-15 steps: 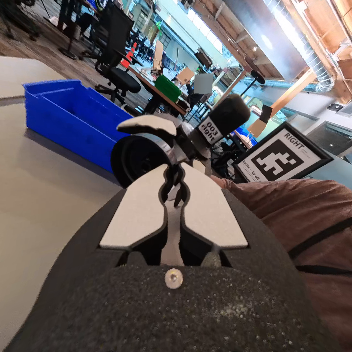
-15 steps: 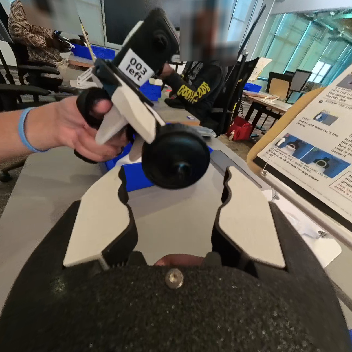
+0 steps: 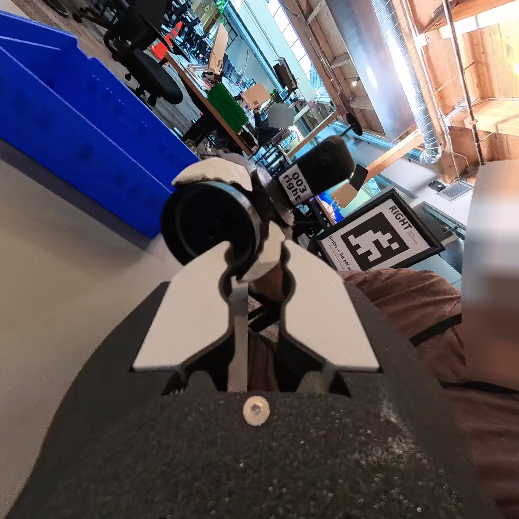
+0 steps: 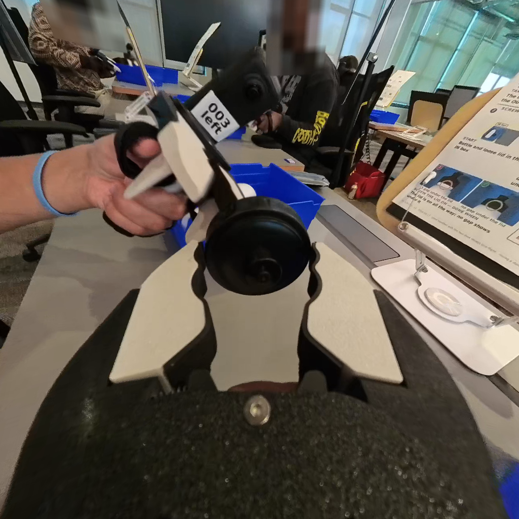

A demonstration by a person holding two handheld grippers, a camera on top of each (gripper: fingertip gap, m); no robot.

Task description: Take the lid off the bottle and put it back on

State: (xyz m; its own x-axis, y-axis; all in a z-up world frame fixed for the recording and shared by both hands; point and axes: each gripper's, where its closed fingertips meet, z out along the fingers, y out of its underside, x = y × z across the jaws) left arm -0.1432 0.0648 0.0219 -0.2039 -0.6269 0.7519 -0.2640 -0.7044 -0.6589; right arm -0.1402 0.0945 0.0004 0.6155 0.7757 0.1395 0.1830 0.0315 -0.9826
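Right tongs (image 4: 255,248) clamp the black lid (image 4: 247,233) across its width, one fingertip touching the rim at 9 o'clock and the other at 3 o'clock. The lid hangs in the air above the grey tabletop (image 4: 84,266) with its flat face toward the right wrist camera. In the left wrist view the same tongs' fingers (image 3: 213,171) hug the lid at 12 and 5 o'clock.

Left tongs (image 3: 255,245) are released, with a clear gap between the pads. The left-hand fingertip overlaps the lid's lower rim at 6 o'clock, and I cannot tell whether it touches. From the right wrist view they sit at the lid's 10 o'clock edge, gripped by a hand (image 4: 112,191) wearing a blue wristband.

A blue bin (image 4: 280,182) stands on the tabletop behind the lid at 12 o'clock. Something white (image 4: 245,191) shows inside it, too hidden to say whether it is the bottle. An instruction board (image 4: 463,182) leans at 3 o'clock on a white base (image 4: 407,323). A framed marker sign (image 3: 379,238) is at 3 o'clock in the left wrist view.
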